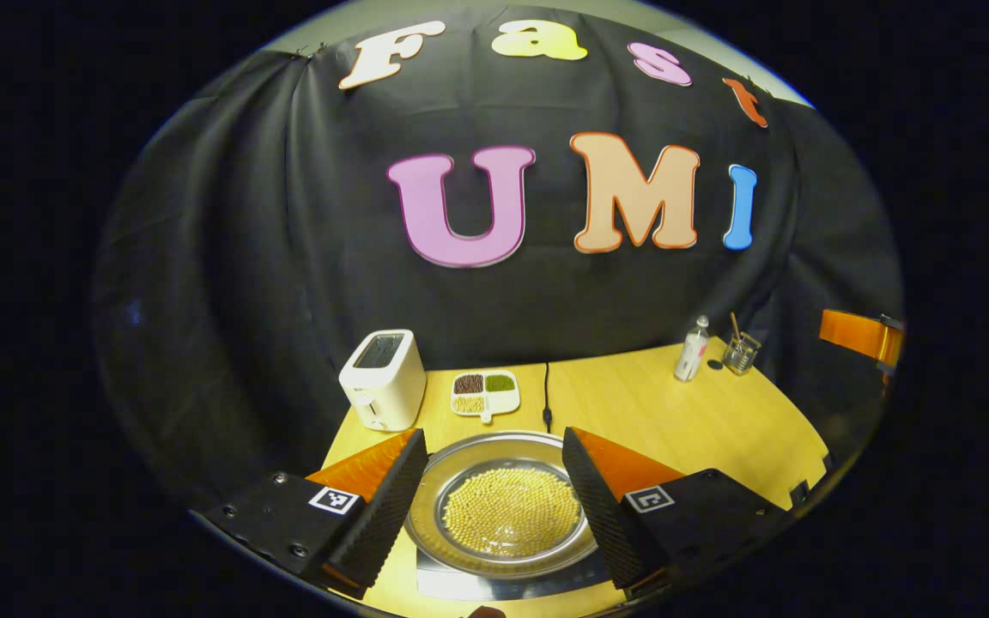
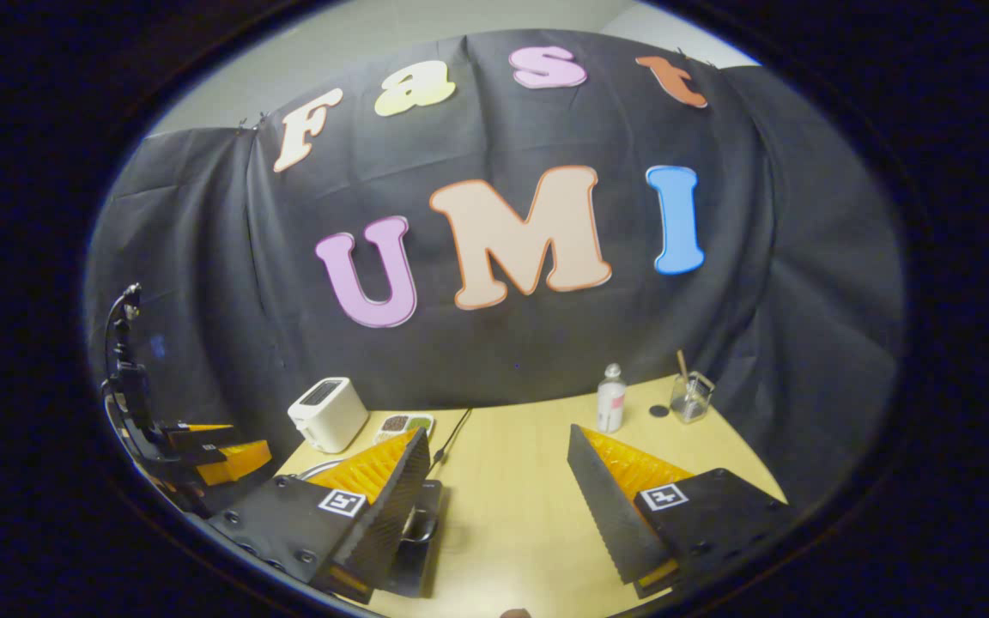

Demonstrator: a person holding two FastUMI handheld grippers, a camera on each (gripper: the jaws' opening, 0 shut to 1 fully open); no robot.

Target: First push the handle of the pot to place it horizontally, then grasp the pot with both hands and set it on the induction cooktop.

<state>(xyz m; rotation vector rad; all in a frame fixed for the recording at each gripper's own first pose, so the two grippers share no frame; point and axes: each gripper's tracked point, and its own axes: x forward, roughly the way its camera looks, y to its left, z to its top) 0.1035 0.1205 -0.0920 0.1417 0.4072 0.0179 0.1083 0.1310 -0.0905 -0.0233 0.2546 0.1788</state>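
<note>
Left gripper view, from left to right: a white toaster (image 1: pixel 382 378), a small divided dish (image 1: pixel 484 394), then a bottle (image 1: pixel 691 349) and a glass (image 1: pixel 741 353) on the wooden table (image 1: pixel 675 421). The left gripper (image 1: pixel 494 493) hangs spread above the pot (image 1: pixel 512 512), which is full of yellow beans and seems to rest already on the dark cooktop (image 1: pixel 512 585). In the right gripper view the right gripper (image 2: pixel 499 506) is spread too, with a pot handle (image 2: pixel 420 525) just beside its left finger. I judge the placing is nearly done; next both grippers should draw back.

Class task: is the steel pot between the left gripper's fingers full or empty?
Not empty: the pot holds a layer of small yellow beans covering its bottom.
</note>
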